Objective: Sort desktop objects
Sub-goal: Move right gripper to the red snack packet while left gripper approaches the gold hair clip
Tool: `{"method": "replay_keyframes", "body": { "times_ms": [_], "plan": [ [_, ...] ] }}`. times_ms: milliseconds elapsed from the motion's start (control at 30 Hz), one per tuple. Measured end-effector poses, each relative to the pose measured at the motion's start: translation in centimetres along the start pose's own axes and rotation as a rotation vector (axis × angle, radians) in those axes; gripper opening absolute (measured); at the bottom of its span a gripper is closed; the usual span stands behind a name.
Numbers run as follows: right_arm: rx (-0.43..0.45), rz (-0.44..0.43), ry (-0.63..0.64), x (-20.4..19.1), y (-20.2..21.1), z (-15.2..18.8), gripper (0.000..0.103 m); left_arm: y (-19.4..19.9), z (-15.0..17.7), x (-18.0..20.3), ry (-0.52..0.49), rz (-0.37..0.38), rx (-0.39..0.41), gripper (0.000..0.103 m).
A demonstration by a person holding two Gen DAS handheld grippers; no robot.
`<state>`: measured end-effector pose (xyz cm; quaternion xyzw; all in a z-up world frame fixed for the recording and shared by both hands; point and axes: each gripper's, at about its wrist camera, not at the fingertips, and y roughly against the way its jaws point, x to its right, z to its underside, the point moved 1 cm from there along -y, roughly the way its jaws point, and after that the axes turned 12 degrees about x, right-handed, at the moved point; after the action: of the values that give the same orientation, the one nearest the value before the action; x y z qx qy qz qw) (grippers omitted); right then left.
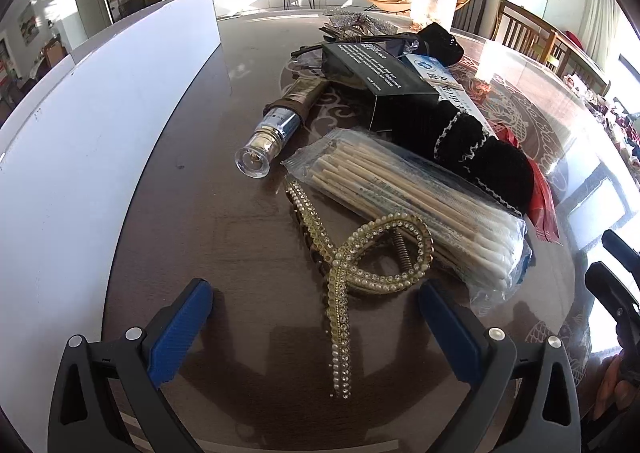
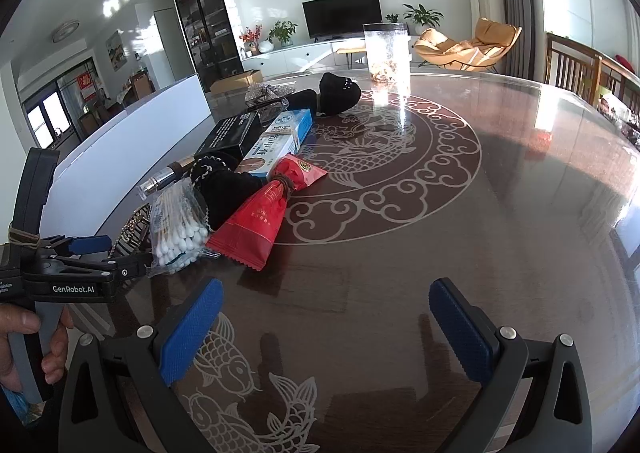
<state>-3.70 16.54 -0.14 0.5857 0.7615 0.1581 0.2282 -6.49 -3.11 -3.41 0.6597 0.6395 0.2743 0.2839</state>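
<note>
Both grippers hover over the cluttered surface (image 2: 460,213), jaws released.
The left gripper (image 1: 316,317) straddles the tail of the gold hair clip (image 1: 352,265); the right gripper (image 2: 326,317) has nothing between its jaws, the red packet (image 2: 256,229) ahead-left.

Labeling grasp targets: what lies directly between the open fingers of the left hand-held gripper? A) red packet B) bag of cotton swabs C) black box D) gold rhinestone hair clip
D: in the left wrist view the gold rhinestone hair clip has its long tail running down between the spread blue pads of the left hand-held gripper, while the bag of cotton swabs lies further ahead and to the right.
</note>
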Motion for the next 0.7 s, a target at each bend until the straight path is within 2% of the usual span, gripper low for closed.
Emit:
{"method": "replay_keyframes", "body": {
  "times_ms": [333,500,567,600,700],
  "plan": [
    [-0.011,-0.002,-0.007,0.1,-0.3,0.0,0.103,-1.2,-1.5,-0.9,-0.032,0.033,0.006,0.103],
    [-0.018,0.001,-0.01,0.1,-0.3,0.0,0.103,-1.0,-1.2,-1.2,-0.035,0.033,0.026,0.103],
    [-0.052,-0.006,-0.026,0.2,-0.7,0.1,0.103,-0.9,-1.1,-1.3,-0.036,0.03,0.028,0.103],
    [-0.113,-0.029,-0.024,-0.2,-1.6,-0.1,0.103,-0.8,-1.0,-1.4,-0.038,0.032,0.032,0.102],
    [-0.113,-0.058,-0.017,-0.9,-2.2,-1.1,0.103,-0.2,-0.8,-1.8,-0.039,0.033,0.038,0.091]
  ]
}}
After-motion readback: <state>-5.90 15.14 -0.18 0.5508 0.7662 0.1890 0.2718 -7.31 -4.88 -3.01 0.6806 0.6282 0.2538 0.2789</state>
